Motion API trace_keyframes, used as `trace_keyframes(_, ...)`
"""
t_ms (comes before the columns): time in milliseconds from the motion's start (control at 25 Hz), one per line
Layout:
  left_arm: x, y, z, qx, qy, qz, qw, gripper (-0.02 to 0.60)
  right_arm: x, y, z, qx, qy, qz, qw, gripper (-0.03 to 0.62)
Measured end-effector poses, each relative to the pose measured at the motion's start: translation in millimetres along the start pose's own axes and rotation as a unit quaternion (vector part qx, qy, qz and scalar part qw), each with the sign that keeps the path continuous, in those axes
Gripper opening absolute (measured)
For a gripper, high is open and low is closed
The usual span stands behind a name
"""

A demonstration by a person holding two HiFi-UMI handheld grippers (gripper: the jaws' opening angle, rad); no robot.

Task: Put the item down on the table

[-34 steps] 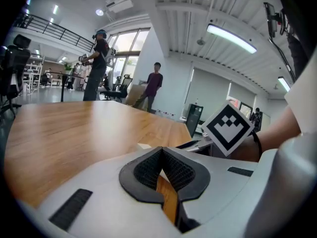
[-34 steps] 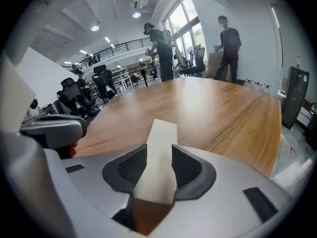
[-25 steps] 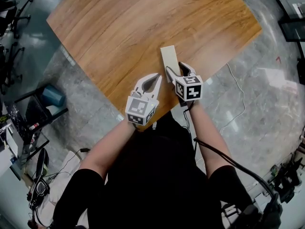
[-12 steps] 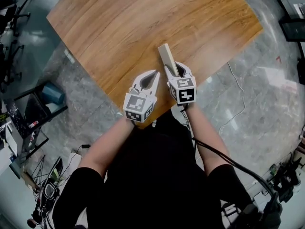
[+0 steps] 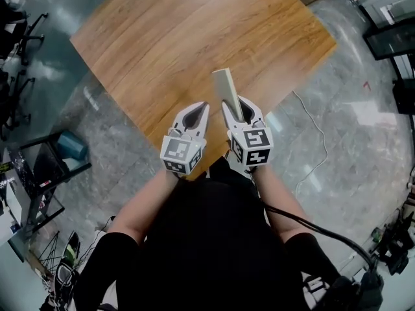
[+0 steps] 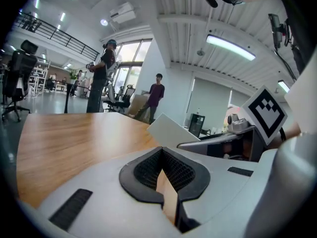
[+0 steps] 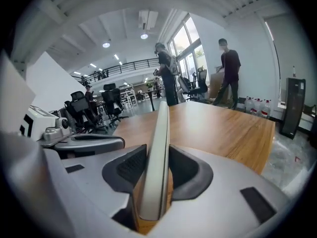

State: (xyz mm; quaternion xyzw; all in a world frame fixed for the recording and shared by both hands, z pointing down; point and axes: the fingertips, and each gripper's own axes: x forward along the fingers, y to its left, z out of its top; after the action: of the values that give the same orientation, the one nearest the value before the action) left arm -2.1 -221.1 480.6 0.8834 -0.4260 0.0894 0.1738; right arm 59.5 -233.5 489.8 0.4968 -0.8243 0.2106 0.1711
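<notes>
A pale flat slab (image 5: 226, 88) stands on edge between the fingers of my right gripper (image 5: 235, 106), lifted above the near corner of the wooden table (image 5: 162, 44). In the right gripper view the slab (image 7: 158, 143) fills the gap of that gripper (image 7: 156, 172), both pads pressed on its faces; these jaws have just been closing on it. My left gripper (image 5: 200, 107) hovers close beside it on the left, shut with nothing in it. Seen from the left gripper (image 6: 162, 165), the slab (image 6: 171, 130) pokes out to the right over the table.
Grey stone floor surrounds the table. A cable (image 5: 314, 157) trails on the floor at the right. Office chairs (image 5: 16, 50) and a blue cylinder (image 5: 69, 145) stand at the left. People (image 7: 229, 73) stand beyond the table's far side.
The slab lay flat on the table with the right jaws wide around it; now they grip it and it is raised on edge. Both grippers have risen.
</notes>
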Motion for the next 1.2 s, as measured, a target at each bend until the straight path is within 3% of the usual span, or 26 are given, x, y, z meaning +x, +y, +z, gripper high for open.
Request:
trace_keyframes(560,-58,-27,52,0.036,-0.058,-0.001,0.9977,0.003,-91,49,50,-0.022,-0.098,-0.02,0.995,0.143)
trace_keyframes(1200,-51,-22,45,0.028,-0.045,-0.003,0.9986,0.003,-75,39,41,-0.023,-0.068,-0.027,0.997,0.143)
